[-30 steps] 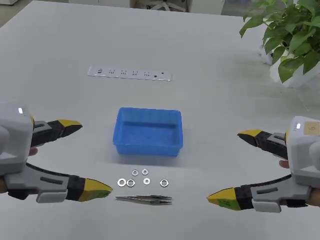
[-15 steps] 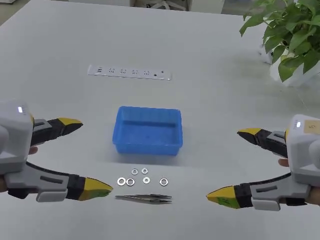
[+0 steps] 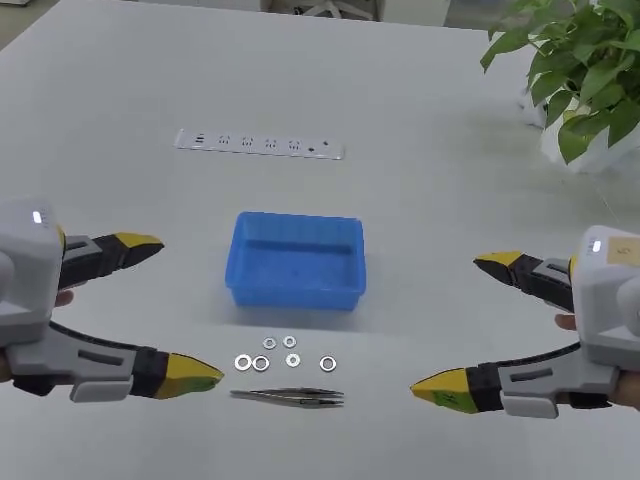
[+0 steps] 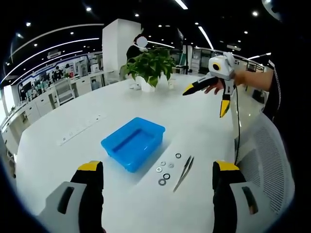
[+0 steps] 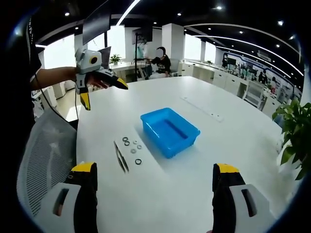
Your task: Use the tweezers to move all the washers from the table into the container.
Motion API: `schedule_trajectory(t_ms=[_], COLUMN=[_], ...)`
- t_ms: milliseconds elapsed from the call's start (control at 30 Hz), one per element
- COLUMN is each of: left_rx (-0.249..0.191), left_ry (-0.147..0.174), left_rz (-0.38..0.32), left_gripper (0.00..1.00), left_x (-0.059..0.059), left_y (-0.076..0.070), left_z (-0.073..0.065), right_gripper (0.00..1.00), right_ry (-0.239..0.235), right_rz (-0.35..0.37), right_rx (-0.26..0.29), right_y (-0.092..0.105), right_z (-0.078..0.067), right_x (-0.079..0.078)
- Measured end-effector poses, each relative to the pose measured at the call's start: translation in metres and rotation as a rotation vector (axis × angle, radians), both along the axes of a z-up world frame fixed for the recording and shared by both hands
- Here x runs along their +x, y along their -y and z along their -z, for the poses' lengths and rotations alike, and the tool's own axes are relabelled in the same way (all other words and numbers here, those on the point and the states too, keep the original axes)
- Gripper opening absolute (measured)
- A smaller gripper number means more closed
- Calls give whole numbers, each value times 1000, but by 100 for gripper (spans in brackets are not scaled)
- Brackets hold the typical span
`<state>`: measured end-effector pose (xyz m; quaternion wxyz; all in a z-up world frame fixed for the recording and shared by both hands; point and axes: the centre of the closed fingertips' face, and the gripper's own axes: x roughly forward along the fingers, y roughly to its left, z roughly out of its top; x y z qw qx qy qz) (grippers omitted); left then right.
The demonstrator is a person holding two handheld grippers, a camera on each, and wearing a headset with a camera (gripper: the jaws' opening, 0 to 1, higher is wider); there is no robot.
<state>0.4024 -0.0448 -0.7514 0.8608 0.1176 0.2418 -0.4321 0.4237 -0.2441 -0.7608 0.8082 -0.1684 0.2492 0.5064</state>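
Several small metal washers (image 3: 285, 356) lie on the white table just in front of a blue container (image 3: 297, 260), which looks empty. Metal tweezers (image 3: 288, 397) lie flat right below the washers. My left gripper (image 3: 178, 310) hovers open at the left of them, nothing between its yellow-tipped jaws. At the right my right gripper (image 3: 455, 326) hangs open too, equally far from the tweezers. The left gripper view shows the container (image 4: 132, 141), washers (image 4: 166, 168) and tweezers (image 4: 183, 166) ahead. The right gripper view has the container (image 5: 169, 130), washers (image 5: 132, 146) and tweezers (image 5: 120, 156).
A white power strip (image 3: 258, 146) lies beyond the container. A potted plant (image 3: 583, 70) stands at the far right corner. The table edge runs close below the tweezers, with a mesh chair (image 5: 46, 155) beside it.
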Motion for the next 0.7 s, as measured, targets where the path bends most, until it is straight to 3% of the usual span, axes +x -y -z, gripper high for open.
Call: schedule_trajectory(t_ms=[700], left_rx=[24], left_ry=[6], left_rz=[20], left_gripper=[97], left_x=[-1], left_y=[0], left_z=[4], right_gripper=[99], right_ry=[8], right_rz=[-18], right_rx=[-7], right_y=[-2], right_z=[0], right_x=[1])
